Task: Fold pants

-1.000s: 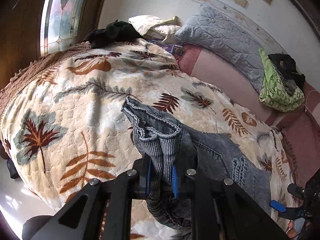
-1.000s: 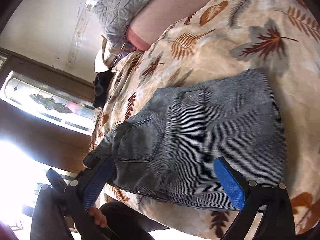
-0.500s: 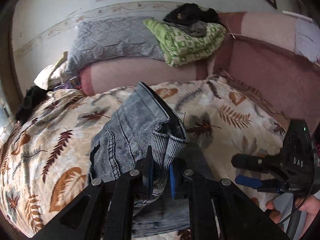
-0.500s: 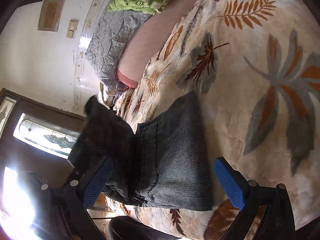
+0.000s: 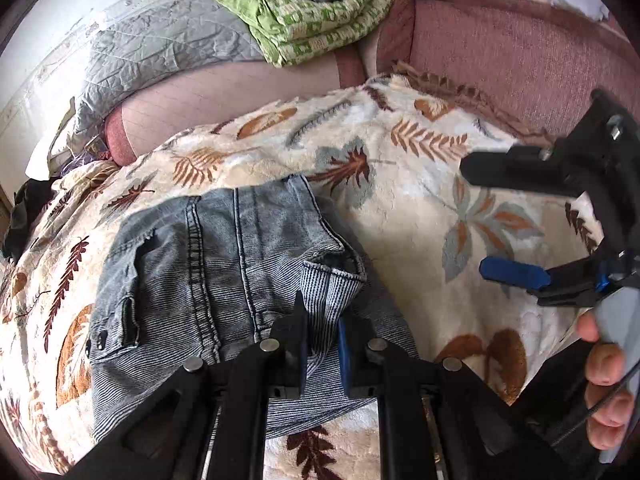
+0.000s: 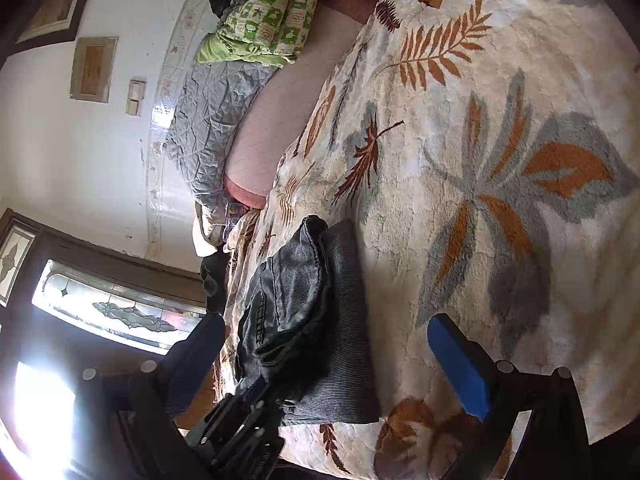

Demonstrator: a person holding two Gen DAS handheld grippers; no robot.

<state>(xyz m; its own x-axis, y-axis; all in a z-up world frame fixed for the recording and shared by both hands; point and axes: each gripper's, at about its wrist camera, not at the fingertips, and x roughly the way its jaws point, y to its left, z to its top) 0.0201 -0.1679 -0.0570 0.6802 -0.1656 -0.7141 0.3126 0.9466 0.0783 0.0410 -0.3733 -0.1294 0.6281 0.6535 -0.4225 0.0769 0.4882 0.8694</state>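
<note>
Grey-blue denim pants [image 5: 224,264] lie folded in a pile on the leaf-patterned blanket [image 5: 400,200]. My left gripper [image 5: 322,332] is shut on a bunched edge of the pants at the near side of the pile. The pants also show in the right wrist view [image 6: 312,312], with the left gripper [image 6: 256,400] low at their near end. My right gripper [image 6: 326,356] is open and empty, held over the blanket to the right of the pants; it also shows in the left wrist view [image 5: 496,224].
A pink sofa back [image 5: 500,48] runs behind and to the right. A grey quilted cushion [image 5: 160,48] and a green patterned blanket [image 5: 312,20] with dark clothes lie along it. A stained-glass window [image 6: 120,312] is at the left.
My left gripper has carried the pants' edge over and down, so the lifted part now lies flat on the pile. My right gripper stays open and has moved off to the right.
</note>
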